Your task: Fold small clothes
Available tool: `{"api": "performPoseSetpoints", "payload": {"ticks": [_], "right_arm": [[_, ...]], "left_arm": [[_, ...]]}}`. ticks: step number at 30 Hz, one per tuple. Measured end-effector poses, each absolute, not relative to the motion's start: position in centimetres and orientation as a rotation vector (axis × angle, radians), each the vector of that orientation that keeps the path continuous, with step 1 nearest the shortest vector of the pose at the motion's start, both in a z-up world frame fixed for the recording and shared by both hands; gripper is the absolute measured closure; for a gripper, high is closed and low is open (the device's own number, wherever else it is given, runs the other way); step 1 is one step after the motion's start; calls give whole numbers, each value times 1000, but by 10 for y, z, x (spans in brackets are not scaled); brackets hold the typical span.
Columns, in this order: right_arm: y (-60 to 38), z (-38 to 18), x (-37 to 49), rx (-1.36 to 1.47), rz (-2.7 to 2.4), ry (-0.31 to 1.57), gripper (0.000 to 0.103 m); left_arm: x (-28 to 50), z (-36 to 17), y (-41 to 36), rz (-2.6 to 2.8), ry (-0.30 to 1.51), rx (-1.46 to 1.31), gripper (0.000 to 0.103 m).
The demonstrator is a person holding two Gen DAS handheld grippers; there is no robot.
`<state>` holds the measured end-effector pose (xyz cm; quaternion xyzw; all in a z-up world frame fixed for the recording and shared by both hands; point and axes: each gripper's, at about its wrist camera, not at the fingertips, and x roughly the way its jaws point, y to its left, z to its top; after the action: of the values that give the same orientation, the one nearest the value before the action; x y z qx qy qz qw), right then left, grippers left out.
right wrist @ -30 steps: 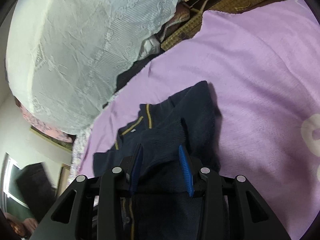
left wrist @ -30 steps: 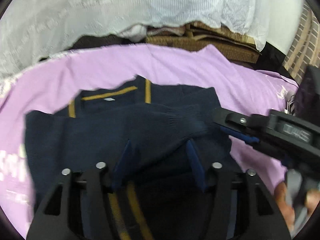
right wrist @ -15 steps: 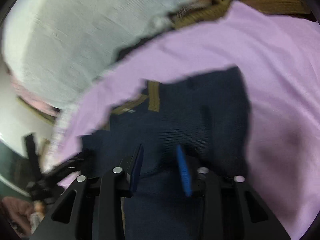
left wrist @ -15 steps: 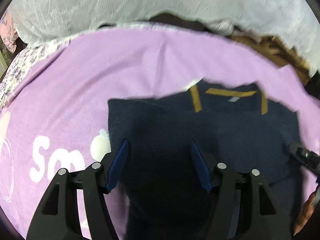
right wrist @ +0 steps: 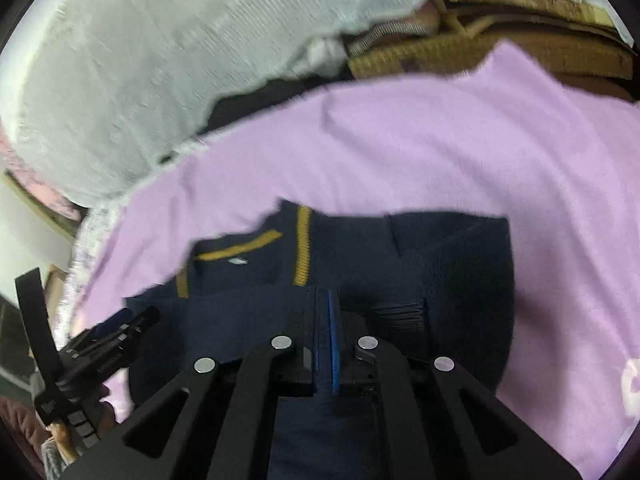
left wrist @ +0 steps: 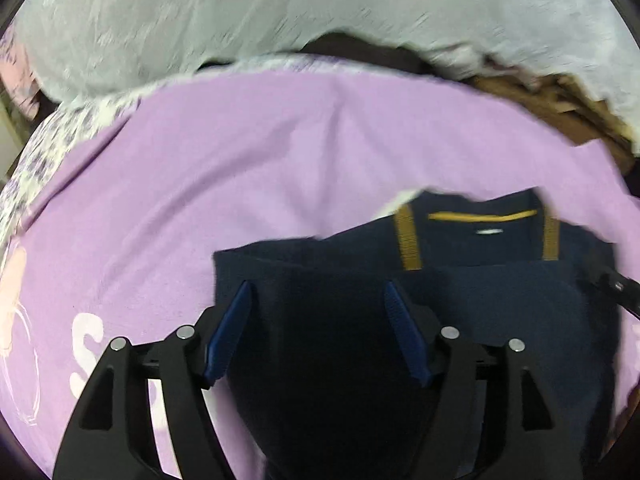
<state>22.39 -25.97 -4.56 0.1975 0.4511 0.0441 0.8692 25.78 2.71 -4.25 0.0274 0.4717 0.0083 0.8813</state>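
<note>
A navy knit sweater (left wrist: 480, 300) with mustard collar stripes lies folded on a purple blanket (left wrist: 280, 160). My left gripper (left wrist: 316, 286) hangs over the sweater's left part. Its jaws are opening, and the cloth lies under them without the blue pads pressing on it. In the right wrist view the same sweater (right wrist: 460, 260) fills the middle. My right gripper (right wrist: 326, 294) has its pads pressed together, pinching a folded edge of the knit just below the collar. Each gripper shows in the other's view: the left gripper (right wrist: 108, 340) and the right gripper (left wrist: 616, 292).
White lace cloth (left wrist: 240, 20) hangs along the back edge of the blanket (right wrist: 440, 140). Brown woven mats (right wrist: 500, 52) are stacked at the back right. A white printed letter (left wrist: 86, 352) marks the blanket at the left.
My left gripper swung to the sweater's left part and its jaws widened. My right gripper's jaws went from open over the sleeve to shut on the knit.
</note>
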Motion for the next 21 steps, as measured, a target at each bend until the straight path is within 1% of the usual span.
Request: {"api": "performPoseSetpoints", "payload": {"ticks": [1, 3, 4, 5, 8, 10, 13, 15, 16, 18, 21], "right_arm": [[-260, -54, 225, 407, 86, 965, 101], [-260, -60, 224, 401, 84, 954, 103], [-260, -57, 221, 404, 85, 944, 101], [-258, -53, 217, 412, 96, 931, 96], [-246, -38, 192, 352, 157, 890, 96], [-238, -33, 169, 293, 182, 875, 95], [-237, -51, 161, 282, 189, 929, 93], [-238, -60, 160, 289, 188, 925, 94], [-238, -59, 160, 298, 185, 927, 94], [-240, -52, 155, 321, 188, 929, 92], [-251, -29, 133, 337, 193, 862, 89]], "left_arm": [[260, -49, 28, 18, 993, 65, 36], [259, -53, 28, 8, 975, 94, 36], [257, -50, 29, 7, 973, 93, 36], [255, -47, 29, -2, 970, 80, 37], [236, -29, 44, -73, 951, -7, 37], [218, -20, 54, -100, 918, -14, 37], [204, -33, 60, -97, 955, 26, 36], [203, -54, 59, -62, 987, 83, 34], [199, -57, 57, -54, 962, 104, 33], [194, -53, 51, -29, 950, 137, 34], [182, -37, 58, -60, 936, 58, 36]]}}
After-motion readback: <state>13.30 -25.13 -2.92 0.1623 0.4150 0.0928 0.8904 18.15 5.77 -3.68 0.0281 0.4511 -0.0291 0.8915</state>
